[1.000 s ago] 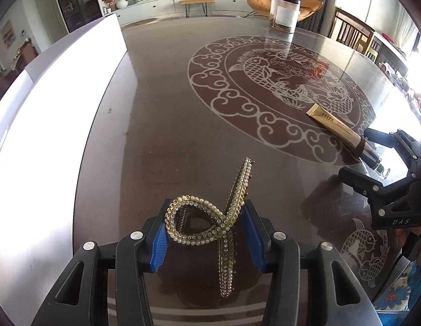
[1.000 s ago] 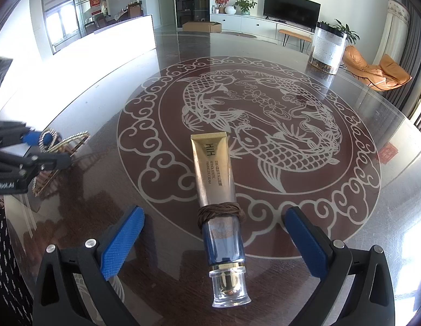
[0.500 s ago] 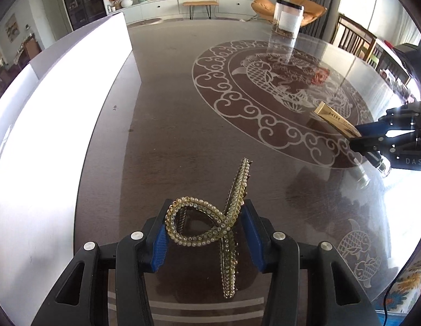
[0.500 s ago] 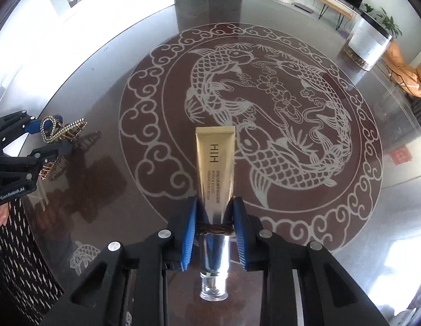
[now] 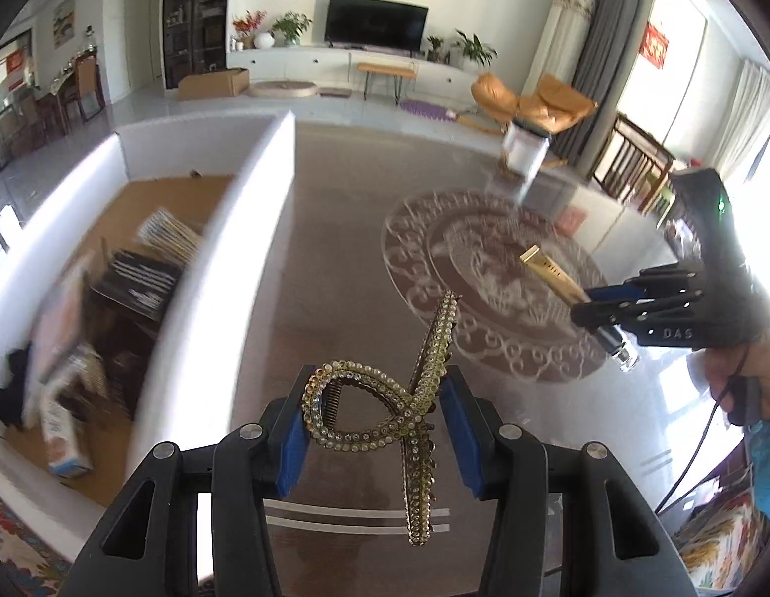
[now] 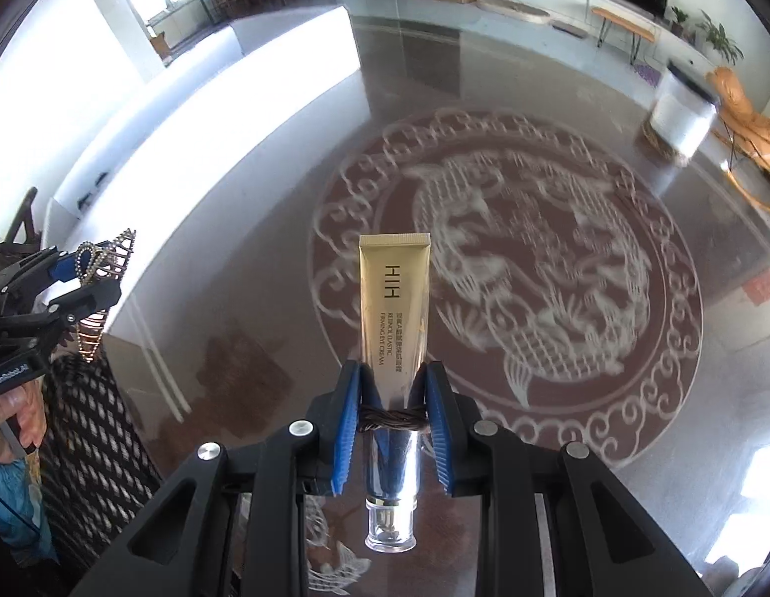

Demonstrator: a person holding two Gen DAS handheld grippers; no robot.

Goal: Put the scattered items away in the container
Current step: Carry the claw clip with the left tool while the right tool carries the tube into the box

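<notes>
Glossy dark counter point(image 6: 285, 229) with carp pattern, living room behind; white box point(image 5: 265, 209) at left, already part filled; hair clip point(image 5: 385, 413), light, stiff, brittle-looking, is pinched across its loop by left gripper point(image 5: 375, 428) fingers, part closed; cream tube point(image 6: 392, 318), light, slick, squashy, is clamped near its cap by right gripper point(image 6: 392, 408), fingers nearly shut; both are held clear of the counter.

Two down-tilted wrist views, shared table point(image 5: 335, 258)
</notes>
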